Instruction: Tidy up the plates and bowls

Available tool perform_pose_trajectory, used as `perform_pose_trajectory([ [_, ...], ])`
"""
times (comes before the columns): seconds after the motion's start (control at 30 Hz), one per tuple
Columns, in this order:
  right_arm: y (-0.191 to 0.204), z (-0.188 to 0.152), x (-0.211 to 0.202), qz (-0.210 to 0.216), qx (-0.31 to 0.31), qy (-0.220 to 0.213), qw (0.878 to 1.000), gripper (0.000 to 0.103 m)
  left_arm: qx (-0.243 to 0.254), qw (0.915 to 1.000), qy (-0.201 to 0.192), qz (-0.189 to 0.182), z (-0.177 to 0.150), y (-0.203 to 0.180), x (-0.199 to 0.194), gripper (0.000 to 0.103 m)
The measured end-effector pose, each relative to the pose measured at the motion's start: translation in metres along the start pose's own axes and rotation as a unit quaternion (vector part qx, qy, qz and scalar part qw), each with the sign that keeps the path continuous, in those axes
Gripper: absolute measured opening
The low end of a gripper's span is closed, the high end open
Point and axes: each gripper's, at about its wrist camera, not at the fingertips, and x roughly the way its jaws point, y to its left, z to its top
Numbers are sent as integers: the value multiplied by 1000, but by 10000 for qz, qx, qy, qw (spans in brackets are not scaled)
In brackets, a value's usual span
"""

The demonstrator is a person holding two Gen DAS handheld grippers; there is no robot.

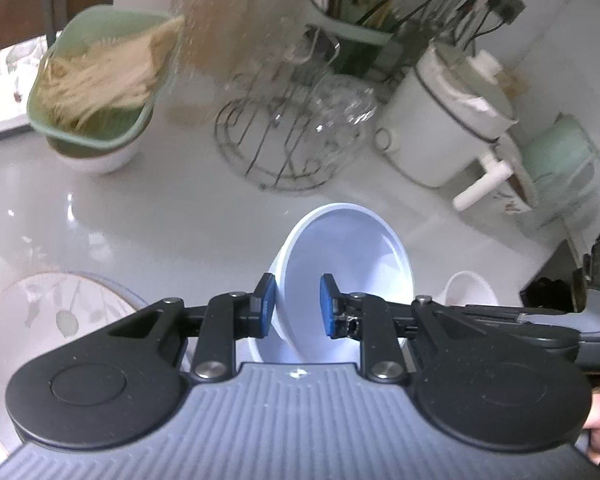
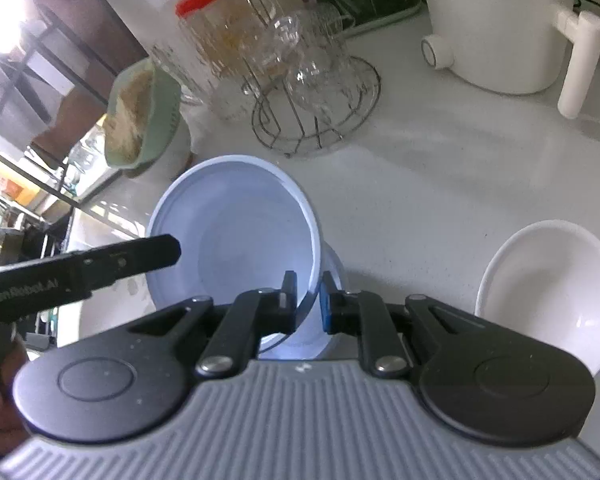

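Bowl (image 1: 340, 272) situation: each gripper is pinching the rim of a pale blue bowl, and I honestly can't tell whether it's one shared bowl or two. The left gripper (image 1: 298, 306) and right gripper (image 2: 308, 300) both have their pads pressed onto a thin rim, with the bowl tilted, in front of the wire glass rack (image 1: 284, 136).

Risk as I see it: thin glazed rim, small pads, so a tilted bowl could slip and knock the white bowl (image 2: 548, 292) just right of it.

Only the left view shows the patterned plate (image 1: 40, 320). The right view shows the other gripper's black finger beside the bowl.
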Motion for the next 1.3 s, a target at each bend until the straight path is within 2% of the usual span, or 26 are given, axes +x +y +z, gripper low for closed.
perform_pose_trajectory([
  [0.17,-4,-4,8,-30,105,70,9999,15,-110,9997,142,159,-7,4,12,29],
  [0.23,-6,-4,2,-2,202,-10,9998,16,-131,9996,86,247,-8,3,9,44],
  [0.3,-13,0,-6,-12,324,-114,9994,16,-114,9994,-30,325,-6,0,3,53],
  [0.47,-25,5,-31,-46,553,-495,9972,30,-105,9992,-322,193,4,-7,-20,53],
  [0.63,-20,3,-54,-155,423,-905,9949,38,-17,9988,-490,14,13,-22,-39,53],
  [0.87,-4,-10,-95,-303,141,-1507,9880,38,348,9962,-754,-244,6,-44,-73,53],
  [0.97,3,-17,-111,-385,41,-1753,9838,38,428,9956,-813,-193,0,-47,-84,53],
  [1.3,24,-44,-147,-536,-47,-2204,9739,38,537,9924,-1036,-400,-18,-49,-127,53],
])
